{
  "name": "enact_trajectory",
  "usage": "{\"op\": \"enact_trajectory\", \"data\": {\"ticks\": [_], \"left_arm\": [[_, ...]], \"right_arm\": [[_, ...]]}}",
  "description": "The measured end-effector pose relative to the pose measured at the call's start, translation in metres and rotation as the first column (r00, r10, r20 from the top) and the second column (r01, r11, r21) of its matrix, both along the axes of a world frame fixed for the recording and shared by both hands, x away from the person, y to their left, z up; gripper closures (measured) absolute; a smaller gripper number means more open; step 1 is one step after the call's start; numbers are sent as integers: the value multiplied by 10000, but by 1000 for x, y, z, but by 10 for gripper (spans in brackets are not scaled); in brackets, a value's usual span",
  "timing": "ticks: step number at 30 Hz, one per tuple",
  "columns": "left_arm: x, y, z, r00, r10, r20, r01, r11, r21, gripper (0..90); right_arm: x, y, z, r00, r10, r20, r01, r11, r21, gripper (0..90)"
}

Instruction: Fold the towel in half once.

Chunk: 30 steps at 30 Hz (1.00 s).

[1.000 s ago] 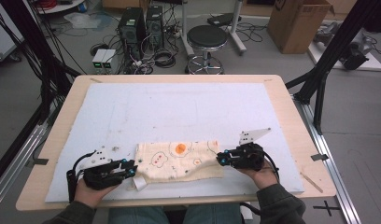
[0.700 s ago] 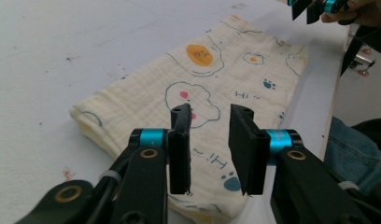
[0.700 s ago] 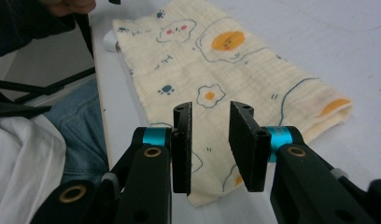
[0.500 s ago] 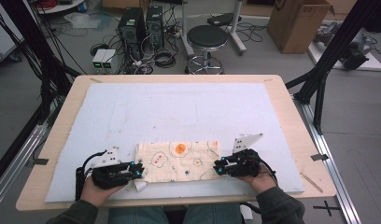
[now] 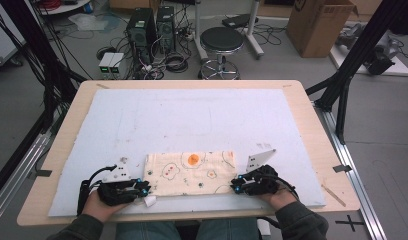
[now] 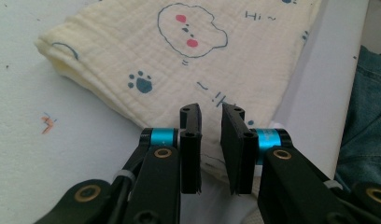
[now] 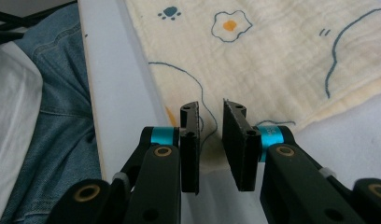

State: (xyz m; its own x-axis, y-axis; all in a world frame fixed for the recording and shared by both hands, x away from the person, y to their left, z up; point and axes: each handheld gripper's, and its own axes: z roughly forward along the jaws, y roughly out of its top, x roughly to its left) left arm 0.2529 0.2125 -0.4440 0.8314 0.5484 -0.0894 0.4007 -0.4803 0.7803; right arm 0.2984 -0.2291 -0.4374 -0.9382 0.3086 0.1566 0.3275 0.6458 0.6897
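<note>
A folded cream cloth [image 5: 189, 174] printed with eggs, paws and clouds lies flat near the front of the white foam board [image 5: 192, 120]. My left gripper [image 5: 143, 190] sits at the cloth's near-left corner. In the left gripper view the cloth [image 6: 188, 60] spreads out ahead, and the left gripper [image 6: 211, 112] has a narrow gap between its jaws with the cloth's edge under the tips. My right gripper [image 5: 236, 186] is at the near-right corner. In the right gripper view the right gripper [image 7: 211, 108] is likewise slightly open over the edge of the cloth [image 7: 272, 60].
The foam board covers most of a wooden table [image 5: 312, 130]. A small white tag [image 5: 150, 201] lies beside the left gripper. The person's jeans [image 7: 58, 116] show just past the table's front edge. A stool [image 5: 222, 42], computers and a cardboard box [image 5: 319, 25] stand on the floor beyond.
The right gripper has slid towards the front edge, down to the cloth's near-right corner. The left gripper has shifted slightly right and nearer. The cloth has stayed flat in place.
</note>
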Motion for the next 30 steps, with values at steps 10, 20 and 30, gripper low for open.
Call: {"op": "enact_trajectory", "data": {"ticks": [10, 20, 30], "left_arm": [[0, 3, 6, 9999, 62, 89, -58, 9991, -427, 703], [6, 4, 12, 9985, 359, 416, -309, 9930, -1137, 646], [9, 6, 13, 9970, 616, 478, -544, 9889, -1384, 605]], "right_arm": [[0, -3, 4, 10000, -21, 29, 19, 9973, 741, 707], [9, -6, 7, 9983, -579, -84, 585, 9887, 1383, 659], [14, -10, 13, 9934, -1132, -186, 1146, 9745, 1931, 567]]}}
